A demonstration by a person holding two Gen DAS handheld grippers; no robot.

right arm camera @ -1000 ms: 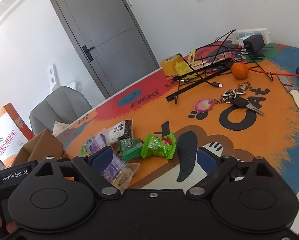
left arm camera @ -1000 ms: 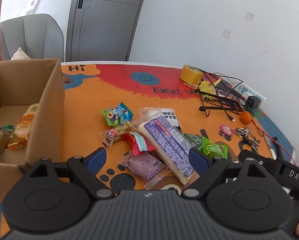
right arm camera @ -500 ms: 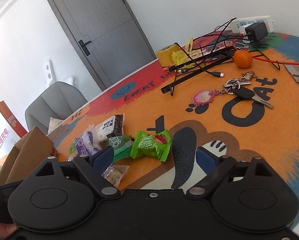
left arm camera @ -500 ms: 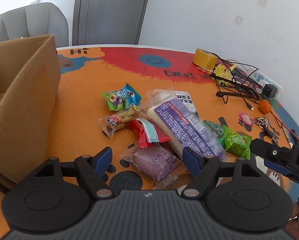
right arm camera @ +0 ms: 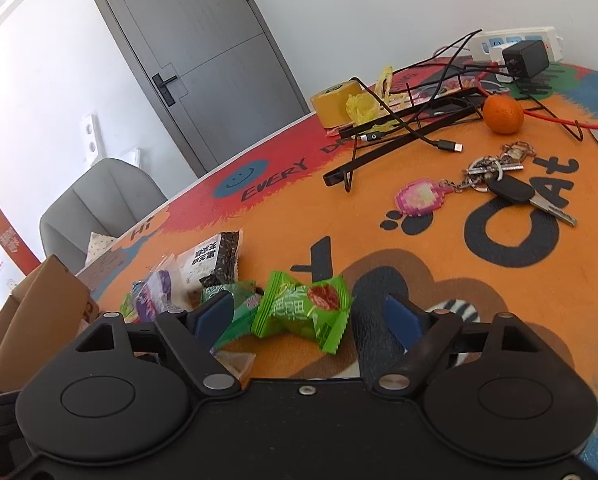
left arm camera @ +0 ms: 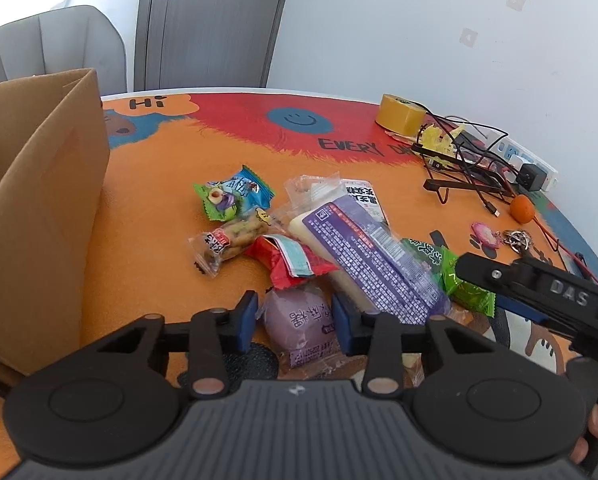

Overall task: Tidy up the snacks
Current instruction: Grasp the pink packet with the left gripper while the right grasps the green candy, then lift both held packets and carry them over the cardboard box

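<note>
Left gripper (left arm camera: 293,318) dropped since earlier; jaws just closing, now pinching purple bun (left arm camera: 299,320) mid-tabletop. Right gripper (right arm camera: 309,312) jaws narrowing around green candy (right arm camera: 305,310) (not yet touching).

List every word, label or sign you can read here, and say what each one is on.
"Hi": tablecloth, far edge.
"EVERY": tablecloth, beside the smiley face.
"CAt": tablecloth, by the keys.
"DAS": right gripper, on its side.
Chinese print on the purple snack packet, long purple packet, green candy and orange sign: too small or blurred to read.
</note>
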